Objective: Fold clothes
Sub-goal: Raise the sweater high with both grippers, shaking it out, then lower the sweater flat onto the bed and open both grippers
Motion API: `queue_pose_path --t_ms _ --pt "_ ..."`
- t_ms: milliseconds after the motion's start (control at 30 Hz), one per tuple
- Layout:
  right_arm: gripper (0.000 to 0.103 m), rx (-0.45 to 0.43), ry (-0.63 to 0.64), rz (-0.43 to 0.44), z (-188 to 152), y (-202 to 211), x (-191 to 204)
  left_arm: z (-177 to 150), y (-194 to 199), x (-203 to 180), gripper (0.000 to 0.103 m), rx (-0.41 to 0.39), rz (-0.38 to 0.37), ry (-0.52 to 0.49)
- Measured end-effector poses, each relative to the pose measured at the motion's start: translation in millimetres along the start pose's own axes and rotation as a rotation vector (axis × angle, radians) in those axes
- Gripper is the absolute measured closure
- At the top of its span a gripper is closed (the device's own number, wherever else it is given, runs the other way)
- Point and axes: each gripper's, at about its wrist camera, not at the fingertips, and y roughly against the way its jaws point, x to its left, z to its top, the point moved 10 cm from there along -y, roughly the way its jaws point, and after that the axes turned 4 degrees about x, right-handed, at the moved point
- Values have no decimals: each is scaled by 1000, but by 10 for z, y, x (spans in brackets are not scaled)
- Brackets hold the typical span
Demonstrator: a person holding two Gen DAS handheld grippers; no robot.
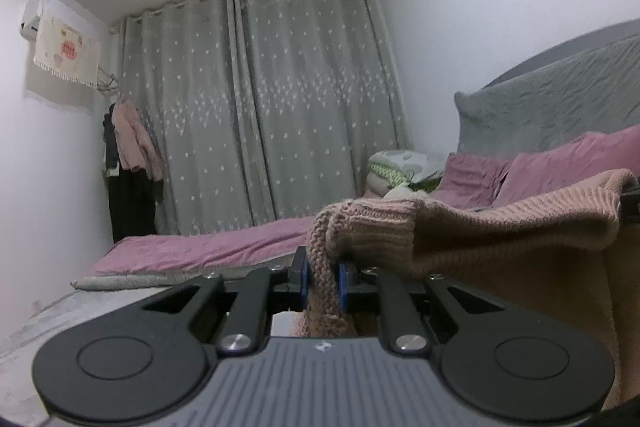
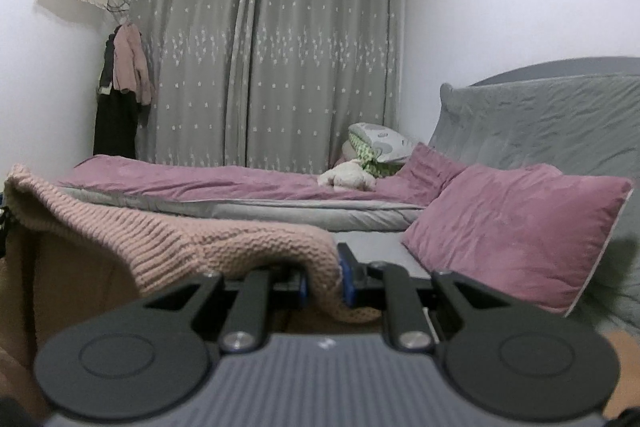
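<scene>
Both claws pinch the same pink knitted sweater (image 1: 480,219), which hangs stretched between them above the bed (image 2: 240,183). The left claw (image 1: 323,279) has its blue-padded jaws pressed together on a thick ribbed edge of the knit, a fold of which drops down between the jaws and out below them. From there the sweater spreads to the right edge of the left wrist view, where a dark part of the other tool meets it. The right claw (image 2: 324,279) is clamped on another edge of the garment; the knit runs from its jaws up and leftward to the far left of that view.

Beyond lie a mauve duvet (image 2: 192,179), a mauve pillow (image 2: 520,227) leaning near a grey-covered headboard (image 2: 540,123), a pale soft toy (image 2: 348,179) and grey star-patterned curtains (image 2: 280,47). Clothes (image 2: 124,79) hang in the left corner.
</scene>
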Motion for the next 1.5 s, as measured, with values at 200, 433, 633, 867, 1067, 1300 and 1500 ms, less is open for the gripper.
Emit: queue_pose_path --t_ms 200,433,633,867,1067,1300,1500 --pt "88 38 12 -8 -118 -716 76 -213 -620 -95 90 50 12 -18" --pt "88 113 31 -3 -410 -1622 262 -606 -1367 -128 90 153 86 -30" --pt "88 208 57 24 -809 -2403 494 -1031 -1935 -135 89 220 127 -85" --pt "86 307 42 71 -1389 -3118 668 -1625 -2439 -146 88 358 115 -67" --pt "78 378 16 114 -1700 -3500 743 -2043 -2740 -143 83 491 99 -24" --pt "37 443 -81 90 -1812 -3681 567 -2190 -2858 -197 69 590 116 -36" --pt "22 444 -75 106 -1713 -3561 523 -2140 -2729 -167 50 603 135 -23"
